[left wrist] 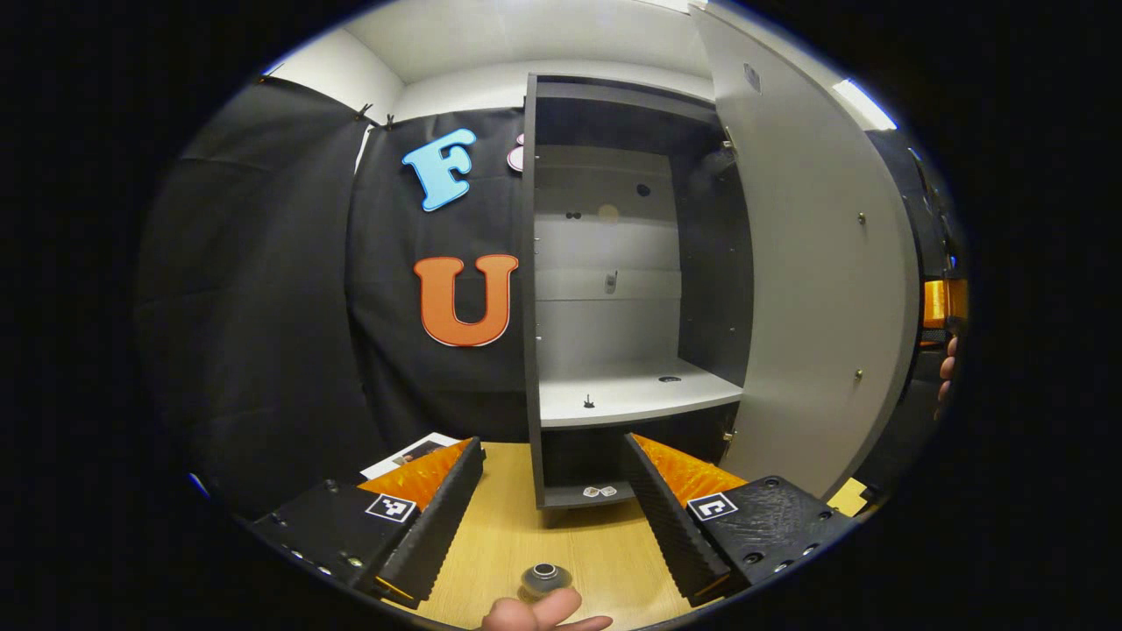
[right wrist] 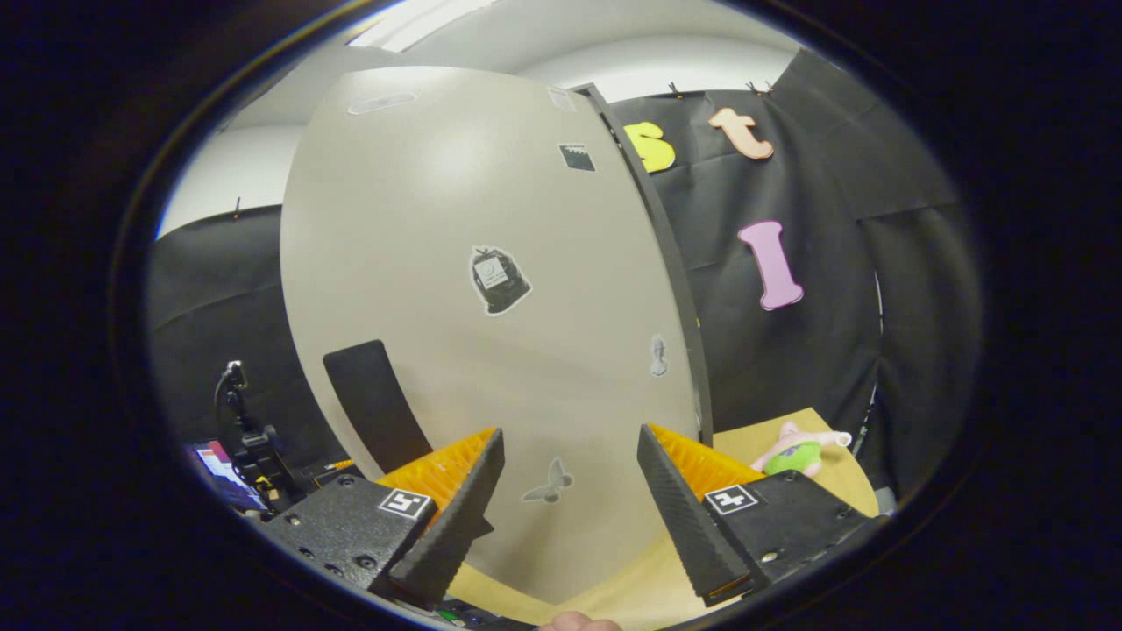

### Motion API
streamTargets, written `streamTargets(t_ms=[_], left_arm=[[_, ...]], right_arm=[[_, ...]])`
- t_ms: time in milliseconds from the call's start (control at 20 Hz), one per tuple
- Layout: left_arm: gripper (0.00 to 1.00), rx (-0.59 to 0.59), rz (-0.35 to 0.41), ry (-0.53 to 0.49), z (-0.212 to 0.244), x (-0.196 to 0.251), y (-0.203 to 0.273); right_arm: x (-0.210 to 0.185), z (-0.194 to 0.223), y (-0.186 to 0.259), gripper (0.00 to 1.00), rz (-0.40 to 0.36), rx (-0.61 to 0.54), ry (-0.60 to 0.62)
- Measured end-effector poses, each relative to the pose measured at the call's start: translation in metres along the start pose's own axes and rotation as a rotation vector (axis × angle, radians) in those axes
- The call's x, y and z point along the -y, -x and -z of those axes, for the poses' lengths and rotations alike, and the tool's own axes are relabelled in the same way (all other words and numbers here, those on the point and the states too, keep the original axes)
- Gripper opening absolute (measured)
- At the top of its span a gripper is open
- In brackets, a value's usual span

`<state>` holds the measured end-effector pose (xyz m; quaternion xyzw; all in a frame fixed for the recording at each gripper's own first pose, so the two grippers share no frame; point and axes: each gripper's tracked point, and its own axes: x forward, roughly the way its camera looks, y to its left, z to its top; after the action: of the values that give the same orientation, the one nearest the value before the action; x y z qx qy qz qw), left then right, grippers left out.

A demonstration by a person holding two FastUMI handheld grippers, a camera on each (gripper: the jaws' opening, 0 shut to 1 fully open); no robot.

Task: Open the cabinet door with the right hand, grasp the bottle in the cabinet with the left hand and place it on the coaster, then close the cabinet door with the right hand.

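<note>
One bottle (left wrist: 543,578) stands on the wooden table (left wrist: 578,543) just below the left gripper (left wrist: 554,517), seen cap-up between its spread fingers, which clamp nothing. A fingertip (left wrist: 543,611) shows just beneath the bottle. Ahead, the cabinet (left wrist: 614,289) is open, its white shelf (left wrist: 635,394) bare, its door (left wrist: 815,280) swung right. The right gripper (right wrist: 570,508), fingers apart, faces the door's (right wrist: 491,333) outer side near its black handle (right wrist: 372,403). A plush toy (right wrist: 798,451) lies beyond.
</note>
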<state>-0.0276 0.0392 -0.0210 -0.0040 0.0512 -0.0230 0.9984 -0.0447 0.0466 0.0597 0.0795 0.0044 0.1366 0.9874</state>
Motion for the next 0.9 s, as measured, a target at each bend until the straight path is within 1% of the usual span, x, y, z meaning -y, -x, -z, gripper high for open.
streamTargets(t_ms=[100,250,400,450,500,550,600,650,750,800,850,900], left_arm=[[0.96,-0.008,-0.024,-0.001,0.002,-0.009,0.002],[0.96,-0.015,-0.086,0.0,0.004,-0.027,0.009],[0.96,-0.019,-0.153,-0.008,0.009,-0.048,0.022],[0.96,-0.022,-0.178,-0.021,0.012,-0.056,0.026],[0.96,-0.032,-0.201,-0.028,0.017,-0.063,0.03],[0.96,-0.041,-0.222,-0.028,0.022,-0.069,0.034],[1.0,-0.047,-0.242,-0.026,0.023,-0.074,0.038],[0.96,-0.052,-0.264,-0.027,0.025,-0.079,0.042],[0.97,-0.061,-0.306,-0.027,0.029,-0.092,0.05],[0.96,-0.064,-0.323,-0.024,0.03,-0.096,0.053],[0.96,-0.064,-0.34,-0.023,0.03,-0.101,0.057],[0.96,-0.074,-0.361,-0.03,0.033,-0.106,0.06]], right_arm=[[-0.007,0.001,-0.01,0.98,-0.029,-0.004,0.007],[-0.02,0.006,-0.023,0.98,-0.077,-0.025,0.013],[-0.032,0.01,-0.046,0.98,-0.126,-0.042,0.03],[-0.036,0.012,-0.055,0.94,-0.14,-0.042,0.031],[-0.042,0.013,-0.063,0.98,-0.154,-0.039,0.035],[-0.047,0.015,-0.074,0.99,-0.166,-0.036,0.041],[-0.053,0.017,-0.081,0.99,-0.176,-0.033,0.049],[-0.058,0.02,-0.092,0.94,-0.183,-0.036,0.056],[-0.064,0.026,-0.112,0.94,-0.199,-0.038,0.058],[-0.067,0.027,-0.123,0.98,-0.204,-0.039,0.059],[-0.067,0.031,-0.134,0.98,-0.199,-0.042,0.064],[-0.064,0.032,-0.137,0.94,-0.174,-0.034,0.08]])
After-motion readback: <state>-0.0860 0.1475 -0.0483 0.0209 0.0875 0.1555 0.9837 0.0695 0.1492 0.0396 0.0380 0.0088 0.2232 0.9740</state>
